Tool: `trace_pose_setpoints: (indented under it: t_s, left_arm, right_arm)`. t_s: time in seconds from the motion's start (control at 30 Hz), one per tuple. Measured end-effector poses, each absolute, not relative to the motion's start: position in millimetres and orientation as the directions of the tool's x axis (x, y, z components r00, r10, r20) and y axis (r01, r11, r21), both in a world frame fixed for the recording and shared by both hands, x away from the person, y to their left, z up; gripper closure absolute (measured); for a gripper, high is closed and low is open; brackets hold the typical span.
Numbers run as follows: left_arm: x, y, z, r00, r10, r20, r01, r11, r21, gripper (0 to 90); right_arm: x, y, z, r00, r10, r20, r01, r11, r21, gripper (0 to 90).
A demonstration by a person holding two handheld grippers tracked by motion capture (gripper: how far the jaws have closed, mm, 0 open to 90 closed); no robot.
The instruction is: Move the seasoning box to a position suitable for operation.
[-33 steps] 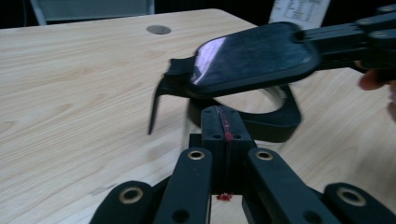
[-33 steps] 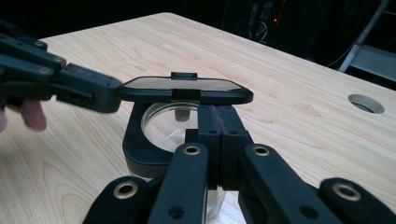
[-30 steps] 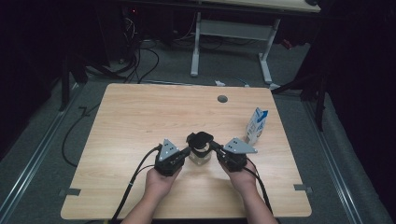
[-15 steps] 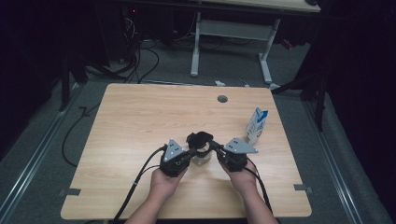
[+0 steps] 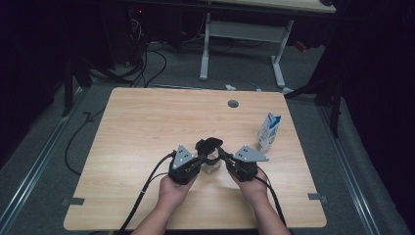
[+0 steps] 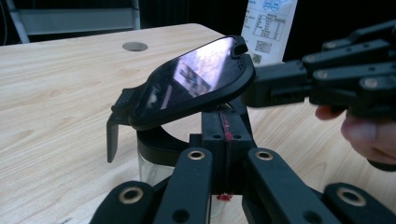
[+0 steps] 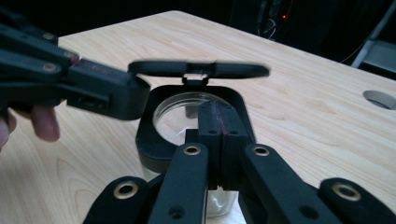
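As the two hand-held grippers met near the front middle of the pale wooden surface, a small clear glass jar with a black square-rimmed collar stood between them. Its glossy black hinged lid was raised and tilted open above the mouth. The left gripper had its jaws fully closed, pad against pad, at the jar's collar beneath the lid; whether they pinched the rim could not be told. The right gripper likewise had its jaws closed together at the collar's near edge. A white and blue carton stood upright to the right, well apart from the jar.
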State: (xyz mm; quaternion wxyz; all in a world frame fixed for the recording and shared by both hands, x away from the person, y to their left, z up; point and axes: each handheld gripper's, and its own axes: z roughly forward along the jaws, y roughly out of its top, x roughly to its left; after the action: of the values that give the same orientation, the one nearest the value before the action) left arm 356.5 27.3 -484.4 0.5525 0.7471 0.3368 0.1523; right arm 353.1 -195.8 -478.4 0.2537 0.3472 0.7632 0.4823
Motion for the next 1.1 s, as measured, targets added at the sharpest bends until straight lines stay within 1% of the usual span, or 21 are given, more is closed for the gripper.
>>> trace_pose_setpoints:
  t_s: [0.23, 0.5, 1.1]
  left_arm:
    - [359, 29, -482, 0.719, 0.679, -0.147, 0.333, -0.152, 0.93, 90.0]
    - [361, 29, -481, 0.71, 0.686, -0.156, 0.332, -0.131, 0.934, 89.9]
    - [377, 38, -477, 0.666, 0.722, -0.186, 0.351, -0.083, 0.933, 89.9]
  right_arm:
    - [352, -190, -484, -0.643, 0.764, -0.054, 0.294, 0.312, 0.904, 90.0]
    - [350, -190, -486, -0.63, 0.775, -0.048, 0.295, 0.296, 0.908, 89.9]
    - [349, -190, -488, -0.634, 0.772, -0.055, 0.276, 0.293, 0.915, 90.0]
